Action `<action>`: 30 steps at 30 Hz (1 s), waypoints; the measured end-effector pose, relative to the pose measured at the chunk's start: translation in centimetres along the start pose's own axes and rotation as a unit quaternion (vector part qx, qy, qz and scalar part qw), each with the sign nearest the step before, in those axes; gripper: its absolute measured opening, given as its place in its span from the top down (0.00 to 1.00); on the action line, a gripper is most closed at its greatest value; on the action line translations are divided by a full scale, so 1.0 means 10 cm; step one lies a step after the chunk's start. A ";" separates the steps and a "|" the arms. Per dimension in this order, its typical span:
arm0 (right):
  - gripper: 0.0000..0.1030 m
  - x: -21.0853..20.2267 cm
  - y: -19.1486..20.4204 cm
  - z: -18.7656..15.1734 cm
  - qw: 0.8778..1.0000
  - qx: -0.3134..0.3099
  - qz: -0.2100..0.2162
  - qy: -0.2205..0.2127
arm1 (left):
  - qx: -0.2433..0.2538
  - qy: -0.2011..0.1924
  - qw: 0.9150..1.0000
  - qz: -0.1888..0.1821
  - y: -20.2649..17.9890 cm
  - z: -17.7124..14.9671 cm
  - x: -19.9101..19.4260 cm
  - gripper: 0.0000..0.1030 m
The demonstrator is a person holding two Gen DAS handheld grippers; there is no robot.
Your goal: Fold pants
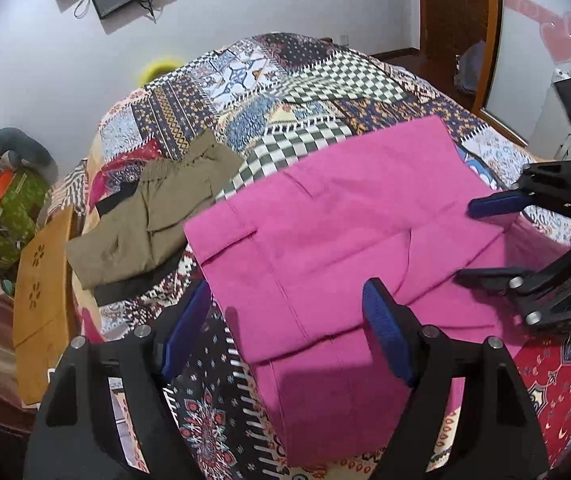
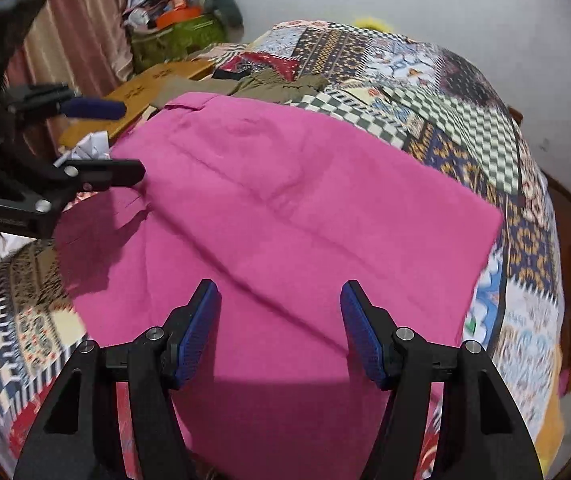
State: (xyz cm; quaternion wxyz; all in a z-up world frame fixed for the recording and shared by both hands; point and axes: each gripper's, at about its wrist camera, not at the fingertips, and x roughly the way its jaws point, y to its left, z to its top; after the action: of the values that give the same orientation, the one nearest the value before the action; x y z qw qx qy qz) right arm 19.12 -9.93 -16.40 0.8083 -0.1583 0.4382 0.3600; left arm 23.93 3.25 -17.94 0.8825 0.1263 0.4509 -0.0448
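I have both tools above the pink pants (image 1: 325,240), which lie spread on the patchwork bedspread (image 1: 269,92) of the bed, partly folded, with layers overlapping and diagonal creases across the middle. The left tool (image 1: 285,324) is spread wide and holds nothing; its blue pads (image 1: 385,332) straddle the near edge of the fabric. The right tool (image 2: 281,328) is likewise spread, empty, and poised over the cloth. First risk: a pinch taken here may catch only the top layer, so the lower layer would lag and the fold would skew. Second risk: the existing creases (image 2: 285,248) may be locked in if I fold before the cloth is flattened. Third risk: the near portion of the pants drapes toward the bed edge, and an uneven pull may drag the garment off. Fourth risk: the two tools are near each other over the same cloth, so crossing paths may cause a collision. The olive garment (image 1: 153,216) lies just beside the pants and could be snagged by a wide sweep.
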 end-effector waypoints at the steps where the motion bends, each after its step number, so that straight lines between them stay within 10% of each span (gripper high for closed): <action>1: 0.44 0.03 0.00 0.03 1.000 -0.005 0.001 0.002 | -0.004 -0.002 1.000 -0.005 0.01 0.03 -0.01 0.24; 9: 0.83 0.14 -0.01 0.22 0.999 -0.018 0.026 0.004 | 0.034 0.009 0.999 -0.035 -0.25 -0.02 0.07 0.24; 13: 0.83 0.09 -0.04 0.21 0.999 0.000 0.034 -0.005 | 0.079 0.024 0.996 -0.013 -0.48 -0.07 0.27 0.27; 17: 0.83 0.05 -0.05 0.20 0.999 0.005 0.041 -0.010 | 0.069 0.025 0.997 -0.017 -0.50 0.02 0.35 0.70; 20: 0.83 0.01 -0.03 0.17 0.999 0.000 0.044 -0.014 | 0.050 0.022 0.998 -0.025 -0.44 0.11 0.34 0.83; 30: 0.77 0.04 -0.03 0.14 1.000 -0.024 -0.005 -0.014 | 0.006 0.000 0.999 -0.048 -0.30 0.25 0.00 0.90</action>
State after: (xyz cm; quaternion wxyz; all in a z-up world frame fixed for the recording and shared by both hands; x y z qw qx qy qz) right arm 20.33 -9.10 -15.98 0.8120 -0.1749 0.4170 0.3689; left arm 25.34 -0.26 -17.07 0.8785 0.1100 0.4560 -0.0901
